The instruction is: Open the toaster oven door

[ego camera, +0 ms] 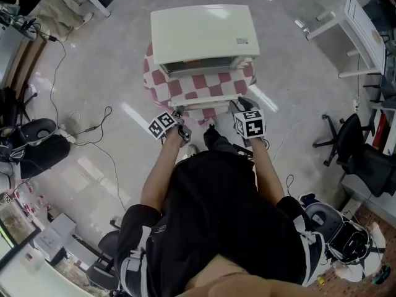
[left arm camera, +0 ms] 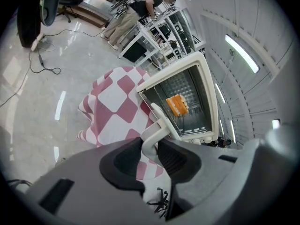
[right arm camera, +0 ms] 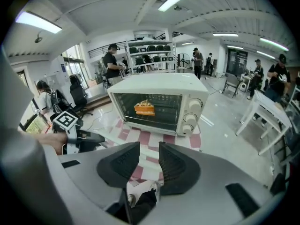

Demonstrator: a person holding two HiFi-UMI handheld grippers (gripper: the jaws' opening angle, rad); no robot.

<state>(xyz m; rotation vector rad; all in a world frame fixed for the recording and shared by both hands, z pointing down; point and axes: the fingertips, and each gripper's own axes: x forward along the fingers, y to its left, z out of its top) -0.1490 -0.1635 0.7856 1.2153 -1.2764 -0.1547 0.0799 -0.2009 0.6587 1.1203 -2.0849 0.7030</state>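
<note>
Well to the left of the toaster oven [ego camera: 204,33], black cables [ego camera: 80,129] trail over the pale floor [ego camera: 111,60]. The toaster oven itself is cream-white and stands on a small bench draped in a red-and-white checked cloth [ego camera: 162,86], directly ahead of the person.

Its door [ego camera: 207,102] is already down, lying about level in front of the cavity, so the checks show through its glass. At the near left corner of the oven's front, the left claw [left arm camera: 149,146] is clenched on the door handle [left arm camera: 157,125]. The white bracket of the handle sits between the two dark pads, and both press against it.

Inside the oven, an orange-topped slice of food [right arm camera: 144,108] rests on the wire rack. Three round knobs [right arm camera: 191,117] run down the panel on the right side of the oven's front.

At the near right corner, the right claw [right arm camera: 149,149] is released. Its pads stand apart with nothing between them, only the cloth and the door's edge showing beyond, and it is just short of the door.

Further right of the oven, a black office chair [ego camera: 352,144] stands on the floor and white tables [ego camera: 352,23] stand behind it. The right gripper view shows several people standing around the room behind the oven.
</note>
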